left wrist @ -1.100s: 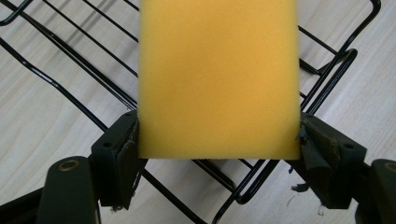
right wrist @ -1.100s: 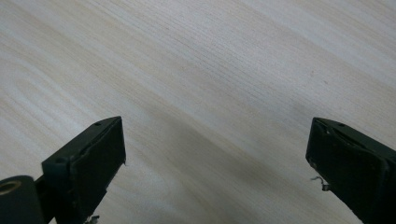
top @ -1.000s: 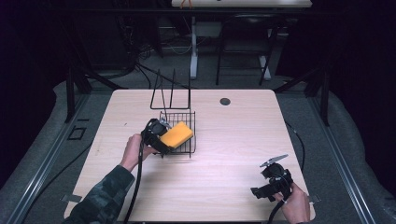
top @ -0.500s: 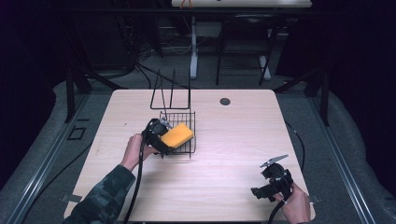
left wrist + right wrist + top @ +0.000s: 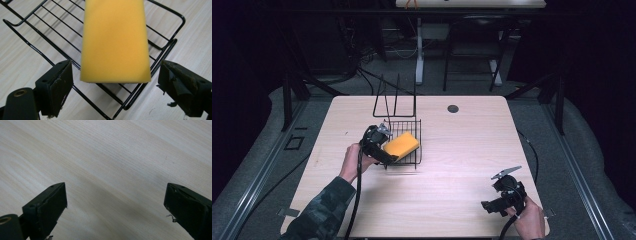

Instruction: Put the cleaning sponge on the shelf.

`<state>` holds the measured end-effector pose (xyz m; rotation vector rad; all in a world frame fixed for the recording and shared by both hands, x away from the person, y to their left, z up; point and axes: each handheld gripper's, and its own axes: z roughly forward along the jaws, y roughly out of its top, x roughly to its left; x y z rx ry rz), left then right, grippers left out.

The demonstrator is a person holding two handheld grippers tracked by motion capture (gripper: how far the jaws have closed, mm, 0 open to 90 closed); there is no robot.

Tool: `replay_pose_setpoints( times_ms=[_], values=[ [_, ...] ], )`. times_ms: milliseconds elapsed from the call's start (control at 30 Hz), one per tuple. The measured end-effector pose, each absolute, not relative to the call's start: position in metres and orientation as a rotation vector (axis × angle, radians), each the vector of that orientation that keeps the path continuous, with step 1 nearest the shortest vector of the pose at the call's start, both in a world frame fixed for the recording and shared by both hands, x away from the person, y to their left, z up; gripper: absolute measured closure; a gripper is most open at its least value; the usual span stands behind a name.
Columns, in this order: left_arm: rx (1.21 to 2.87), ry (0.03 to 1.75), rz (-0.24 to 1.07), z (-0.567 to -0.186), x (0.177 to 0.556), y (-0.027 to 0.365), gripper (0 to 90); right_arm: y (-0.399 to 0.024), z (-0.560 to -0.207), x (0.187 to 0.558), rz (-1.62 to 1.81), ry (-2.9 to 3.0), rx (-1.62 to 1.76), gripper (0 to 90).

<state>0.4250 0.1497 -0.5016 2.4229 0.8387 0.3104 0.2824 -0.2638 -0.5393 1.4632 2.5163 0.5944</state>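
A yellow sponge [image 5: 401,144] [image 5: 115,40] lies in a low black wire basket [image 5: 413,122] [image 5: 163,48] at the table's left middle. My left gripper [image 5: 384,147] [image 5: 115,67] is at the sponge's near end. Its jaws have just been opening and now stand on either side of that end, with a gap between each pad and the foam. Near the table's front right corner, my right gripper [image 5: 488,205] [image 5: 115,187] is open over bare wood with nothing between its jaws.
Upright black wire prongs [image 5: 395,97] rise behind the basket. A small dark round spot [image 5: 453,108] sits near the far edge of the wooden table [image 5: 472,150]. Cables trail from both grippers toward the front edge.
The left gripper's jaws have spread off the sponge, which now rests in the basket. The right gripper has not moved.
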Motion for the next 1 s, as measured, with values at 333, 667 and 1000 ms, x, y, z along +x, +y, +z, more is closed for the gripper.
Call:
replay_pose_setpoints(
  times_ms=[333, 667, 1000],
  values=[
    [2.399, 0.835, 0.359, -0.486, 0.41, 0.16, 11.8, -0.265, -0.539, 0.282, 0.599, 2.515, 1.453, 4.1],
    [2.405, 0.847, 0.391, -0.481, 0.389, 0.176, 11.8, -0.265, -0.538, 0.28, 0.592, 2.511, 1.476, 4.0],
    [2.427, 0.837, 0.423, -0.478, 0.365, 0.185, 11.5, -0.264, -0.539, 0.281, 0.579, 2.519, 1.465, 4.0]
  ],
)
